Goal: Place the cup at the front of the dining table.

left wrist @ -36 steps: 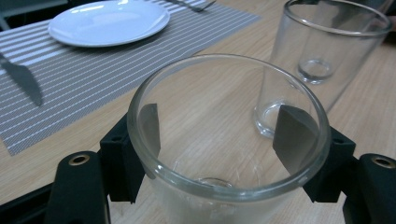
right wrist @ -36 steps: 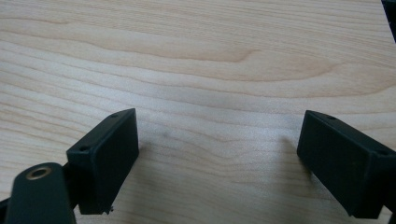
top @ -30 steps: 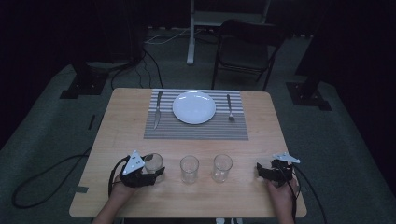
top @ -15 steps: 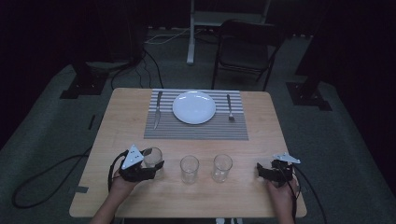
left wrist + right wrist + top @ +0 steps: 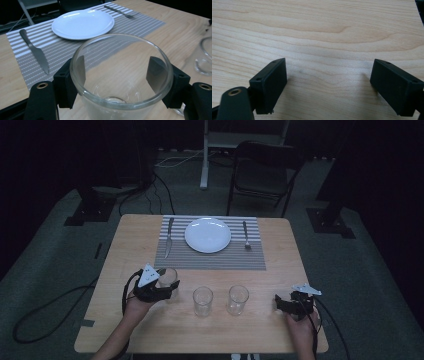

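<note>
Where the person's left hand comes in at the near left of the table (image 5: 280,250), the left gripper (image 5: 169,287) has its fingers (image 5: 66,83) clenched on a clear glass (image 5: 121,82), one pad pressed against each side of the wall just below the rim. The glass stands upright and empty. In the high view it sits at the near left, just short of the placemat's (image 5: 210,257) near left corner and below the knife (image 5: 168,237).

In the left gripper view the striped placemat lies beyond the glass, carrying a white plate (image 5: 83,23) at its middle, the knife to one side and a fork (image 5: 119,11) to the other. The plate touches neither utensil.

Two more glasses stand upright on the bare wood at the near middle: the middle glass (image 5: 202,301) just right of the held one, and the right glass (image 5: 237,299) close beside it, the two apart. Part of one of them shows at the right edge of the left gripper view.

The right gripper (image 5: 280,304) rests at the near right, well apart from the held glass. Its fingers (image 5: 269,85) stand spread and released, with only bare wood between them.

A chair (image 5: 262,175) stands beyond the far edge.
</note>
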